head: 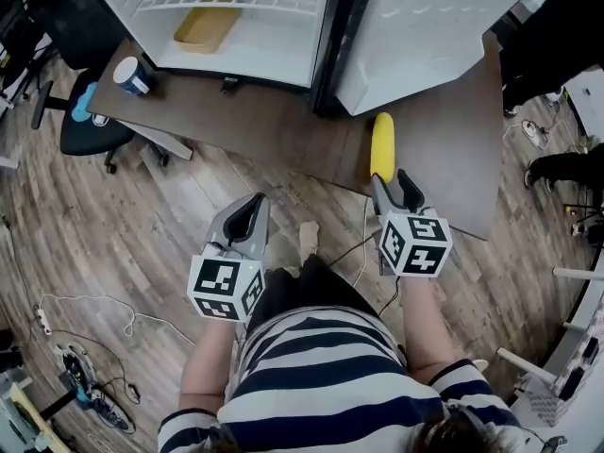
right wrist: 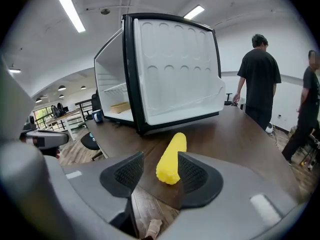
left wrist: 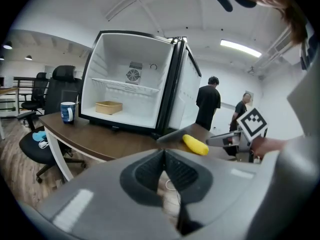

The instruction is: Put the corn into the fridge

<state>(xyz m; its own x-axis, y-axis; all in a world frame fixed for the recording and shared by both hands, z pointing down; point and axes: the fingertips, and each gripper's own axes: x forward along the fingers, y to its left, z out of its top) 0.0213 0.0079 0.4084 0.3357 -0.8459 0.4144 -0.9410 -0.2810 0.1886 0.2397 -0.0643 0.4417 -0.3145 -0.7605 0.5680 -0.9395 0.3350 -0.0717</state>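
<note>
The yellow corn [head: 381, 144] lies on the brown table [head: 283, 125] near its front edge, just right of the open fridge [head: 236, 17]. My right gripper [head: 396, 189] stands open right behind the cob; in the right gripper view the corn's [right wrist: 171, 159] near end sits between the two pads [right wrist: 129, 173], close to the right one, with no clear squeeze. My left gripper [head: 253, 213] hangs over the floor short of the table, its jaws shut on nothing. From the left gripper view the corn [left wrist: 195, 145] shows off to the right, beside the fridge [left wrist: 132, 84].
A tan tray [head: 206, 26] lies on the fridge's bottom shelf. A blue cup [head: 132, 75] stands at the table's left end, with an office chair [head: 90, 121] below it. The fridge door [right wrist: 175, 74] swings out to the right. Two people [right wrist: 260, 79] stand behind. Cables [head: 94, 319] trail across the floor.
</note>
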